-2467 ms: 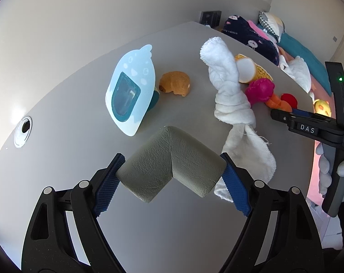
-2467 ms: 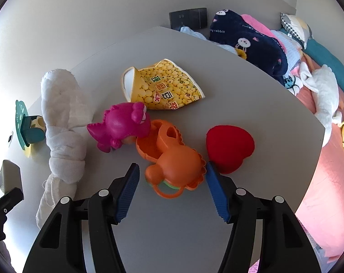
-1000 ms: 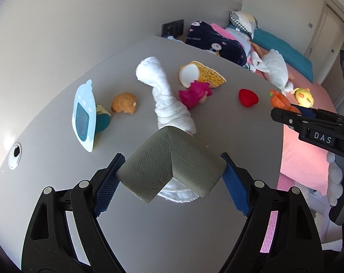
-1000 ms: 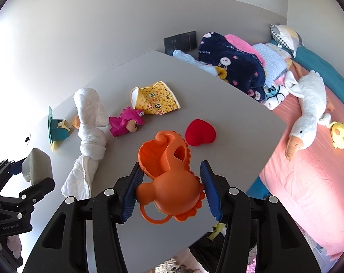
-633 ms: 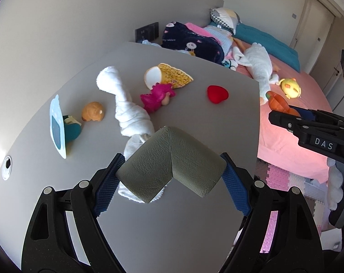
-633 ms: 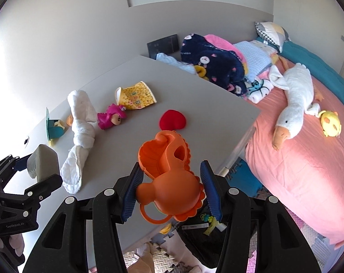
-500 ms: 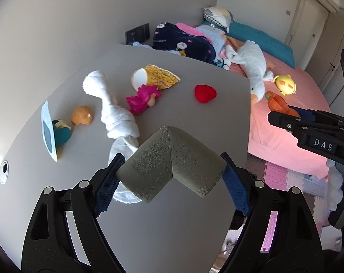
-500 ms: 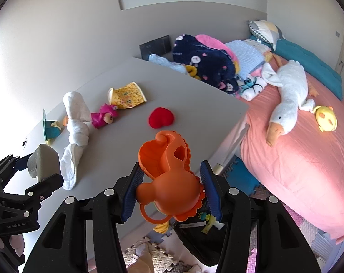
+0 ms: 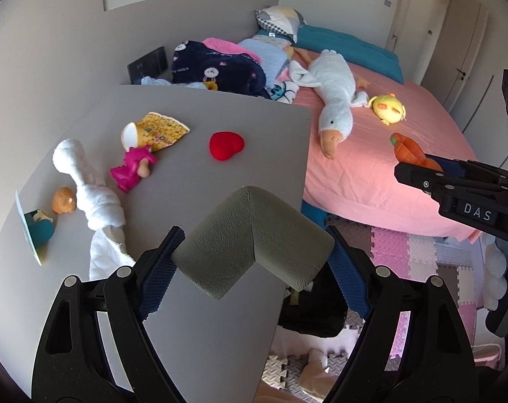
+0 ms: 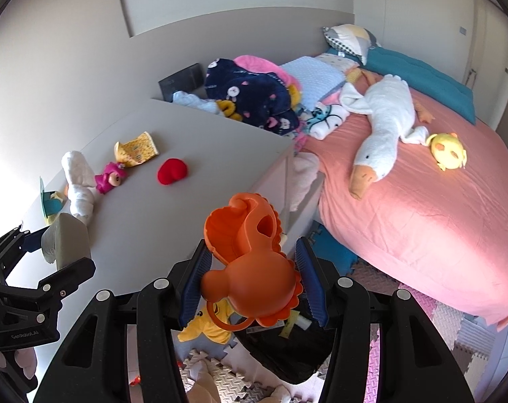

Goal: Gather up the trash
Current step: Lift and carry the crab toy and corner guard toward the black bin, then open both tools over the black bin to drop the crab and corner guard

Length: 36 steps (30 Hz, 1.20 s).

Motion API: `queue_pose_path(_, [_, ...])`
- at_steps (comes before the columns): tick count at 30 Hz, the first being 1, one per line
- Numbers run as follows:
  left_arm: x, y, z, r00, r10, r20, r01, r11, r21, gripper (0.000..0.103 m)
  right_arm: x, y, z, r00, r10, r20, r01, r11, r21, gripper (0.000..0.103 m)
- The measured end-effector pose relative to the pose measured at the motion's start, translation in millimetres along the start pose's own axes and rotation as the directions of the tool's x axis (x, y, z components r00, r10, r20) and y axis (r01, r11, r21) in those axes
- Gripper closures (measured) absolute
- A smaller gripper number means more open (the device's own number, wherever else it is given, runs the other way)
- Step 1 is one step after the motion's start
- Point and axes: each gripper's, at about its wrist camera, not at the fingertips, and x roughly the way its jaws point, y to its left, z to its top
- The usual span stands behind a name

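Grainy matt foam corner guard (image 9: 252, 241); glossy plastic orange toy (image 10: 250, 265).

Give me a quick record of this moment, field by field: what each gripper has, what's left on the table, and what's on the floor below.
left gripper: shut on grey foam corner guard
right gripper: shut on orange plastic toy
table: red heart, pink toy figure, yellow snack bag, knotted white cloth, small orange toy, teal and blue card
floor below grippers: black bag on foam mats, contents unclear
bed: white goose plush, yellow chick plush
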Motion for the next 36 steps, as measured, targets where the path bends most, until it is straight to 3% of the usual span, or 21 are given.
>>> queue_pose_path(15, [15,-67,15,0.995,-0.094,-0.013,0.095,0.986,0.134,0.022,-21,-58,-12,0.997,-0.08,0.023,0.076,0.99,0.117,0.05])
queue_pose_path(25, [32,-104,15,0.983,-0.173,-0.059,0.181,0.967,0.18,0.02,-26,-89,-17,0.992,-0.124,0.018,0.119,0.977,0.175,0.049])
queue_pose_path(26, [34,-106,16,0.98,-0.186,-0.066,0.195,0.965,0.175,0.018,-26,-93,-16,0.991,-0.131,0.014,0.126,0.974,0.187,0.046])
queue_pose_path(27, [35,-107,17,0.979,-0.194,-0.066,0.202,0.965,0.166,0.01,-26,-97,-15,0.989,-0.145,0.012,0.14,0.971,0.196,0.041])
queue_pose_path(29, [36,-107,21,0.982,-0.182,-0.043,0.186,0.972,0.143,0.006,-30,-104,-13,0.976,-0.214,0.028,0.202,0.951,0.234,0.02])
queue_pose_path(36, [45,-99,29,0.989,-0.136,-0.059,0.142,0.984,0.111,0.006,-38,-119,-9,0.968,-0.242,0.061,0.216,0.936,0.278,0.019])
